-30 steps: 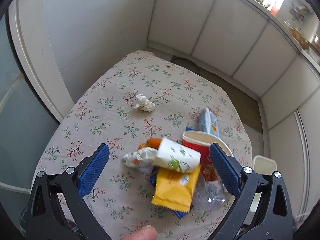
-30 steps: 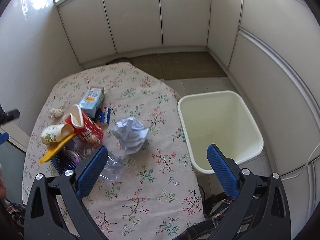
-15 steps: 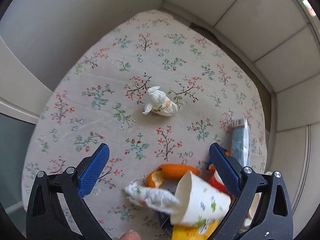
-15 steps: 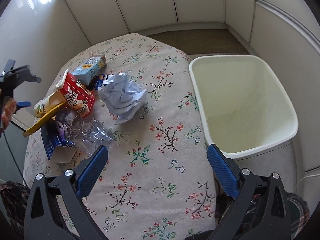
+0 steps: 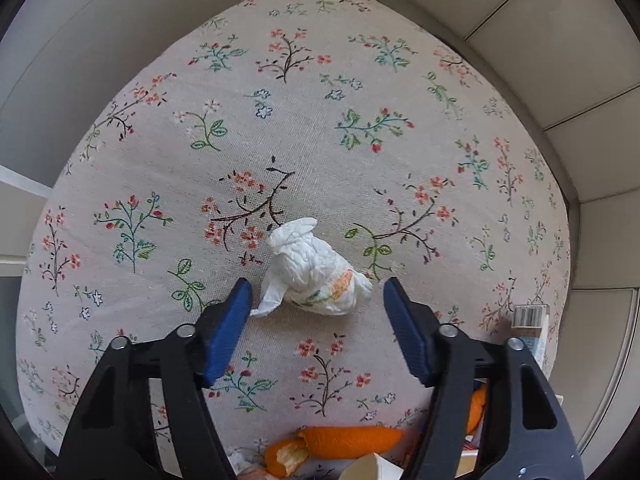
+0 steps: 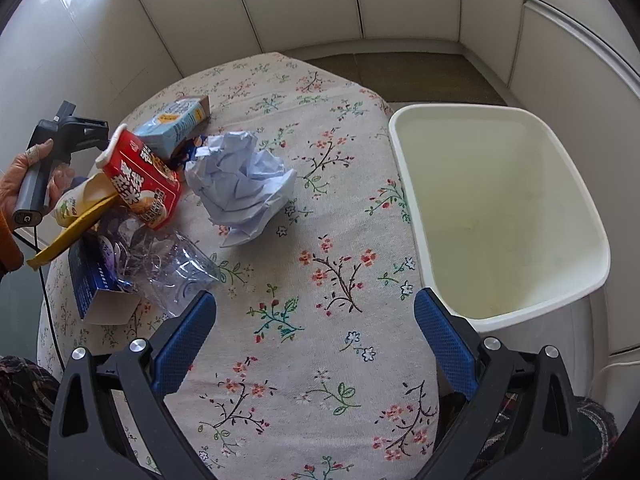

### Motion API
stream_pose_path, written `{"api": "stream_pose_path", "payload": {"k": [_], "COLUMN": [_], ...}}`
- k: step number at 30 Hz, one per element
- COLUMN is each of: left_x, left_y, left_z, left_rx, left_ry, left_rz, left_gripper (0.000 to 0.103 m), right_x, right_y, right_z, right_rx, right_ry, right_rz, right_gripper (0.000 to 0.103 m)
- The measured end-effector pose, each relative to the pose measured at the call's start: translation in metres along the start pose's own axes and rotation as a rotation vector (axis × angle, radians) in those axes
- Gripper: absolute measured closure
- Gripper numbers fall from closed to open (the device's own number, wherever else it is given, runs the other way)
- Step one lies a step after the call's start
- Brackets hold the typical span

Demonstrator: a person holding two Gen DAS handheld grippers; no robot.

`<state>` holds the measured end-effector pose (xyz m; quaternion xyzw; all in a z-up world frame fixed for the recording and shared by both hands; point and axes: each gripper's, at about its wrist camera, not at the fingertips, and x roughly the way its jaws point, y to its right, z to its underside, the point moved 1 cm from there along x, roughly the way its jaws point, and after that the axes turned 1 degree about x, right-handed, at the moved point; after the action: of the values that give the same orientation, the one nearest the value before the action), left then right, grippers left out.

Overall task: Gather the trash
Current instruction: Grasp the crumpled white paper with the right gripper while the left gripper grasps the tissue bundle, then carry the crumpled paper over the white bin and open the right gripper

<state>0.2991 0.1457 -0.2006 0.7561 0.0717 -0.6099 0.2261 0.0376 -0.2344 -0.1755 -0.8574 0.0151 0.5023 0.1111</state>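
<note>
Right wrist view: a table (image 6: 320, 360) under a floral cloth fills the middle of the scene, and a cream bin (image 6: 500, 216) is seen standing just beside its right edge, with nothing visible inside. A heap of trash is spread over the left part of the cloth. From largest to smallest there: a ball of crumpled paper (image 6: 240, 184) lies nearest the bin; a red box (image 6: 140, 184) is tipped on its side to the left of it; clear plastic wrap (image 6: 168, 264) lies nearer; a pale blue carton (image 6: 176, 120) lies farther off; a dark blue box (image 6: 92, 280) lies at the near left; a paper cup (image 6: 76, 204) and a yellow wrapper (image 6: 68, 236) are tucked under the red box. The right gripper (image 6: 314, 316) is held over bare cloth, its jaws set wide apart with nothing between them. At the far left a hand (image 6: 24, 180) is seen on the handle of the other tool.

In the left wrist view, the left gripper (image 5: 316, 304) is pointed steeply down at a tissue wad (image 5: 316, 276), which lies alone on the cloth, well apart from the heap. Its jaws are closing, with the near end of the wad between the tips; the left pad (image 5: 228, 332) is just beside a loose corner of the tissue, and firm contact cannot be told. Orange peel (image 5: 344, 440) is seen at the near edge.
</note>
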Motion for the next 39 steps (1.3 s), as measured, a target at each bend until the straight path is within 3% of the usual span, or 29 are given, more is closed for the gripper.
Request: {"api": "stream_pose_path", "payload": {"k": [2, 3, 4, 11, 16, 21, 24, 30, 35, 36, 37, 38, 39], "left_x": [0.002, 0.001, 0.001, -0.020, -0.063, -0.103, -0.116, -0.127, -0.125, -0.127, -0.127, -0.128, -0.130], "left_y": [-0.002, -0.003, -0.005, -0.020, -0.054, -0.060, -0.066, -0.067, -0.067, -0.066, -0.066, -0.066, -0.064], "left_z": [0.001, 0.002, 0.002, 0.026, 0.065, 0.098, 0.118, 0.142, 0.149, 0.151, 0.152, 0.153, 0.155], "left_rx": [0.006, 0.011, 0.013, 0.104, 0.137, 0.156, 0.174, 0.218, 0.217, 0.220, 0.222, 0.226, 0.228], "left_ry": [0.011, 0.027, 0.036, 0.067, 0.159, 0.243, 0.288, 0.326, 0.313, 0.315, 0.316, 0.317, 0.321], "left_rz": [-0.006, 0.001, 0.018, 0.088, 0.136, 0.150, 0.169, 0.211, 0.236, 0.239, 0.239, 0.239, 0.240], "left_gripper": [0.050, 0.060, 0.062, 0.063, 0.063, 0.063, 0.063, 0.063, 0.063, 0.063, 0.063, 0.063, 0.063], "right_x": [0.002, 0.003, 0.005, 0.003, -0.003, -0.010, 0.001, 0.024, 0.052, 0.055, 0.058, 0.063, 0.063], "right_y": [0.000, -0.001, -0.002, -0.018, -0.032, -0.039, -0.043, -0.045, -0.038, -0.036, -0.035, -0.035, -0.035], "right_z": [0.000, 0.001, 0.001, 0.006, 0.004, -0.023, -0.044, -0.063, -0.065, -0.062, -0.062, -0.060, -0.059], "right_rx": [-0.006, -0.008, -0.013, -0.068, -0.089, -0.015, 0.055, 0.221, 0.276, 0.281, 0.277, 0.265, 0.261], "right_ry": [-0.003, -0.003, -0.007, -0.004, 0.008, 0.069, 0.011, -0.053, -0.100, -0.107, -0.117, -0.141, -0.139], "right_rz": [0.004, 0.004, 0.006, -0.016, 0.005, 0.058, 0.059, -0.068, -0.027, -0.038, -0.057, -0.069, -0.088], "right_gripper": [0.007, 0.007, 0.007, 0.007, 0.007, 0.007, 0.007, 0.007, 0.008, 0.018, 0.040, 0.050, 0.051]}}
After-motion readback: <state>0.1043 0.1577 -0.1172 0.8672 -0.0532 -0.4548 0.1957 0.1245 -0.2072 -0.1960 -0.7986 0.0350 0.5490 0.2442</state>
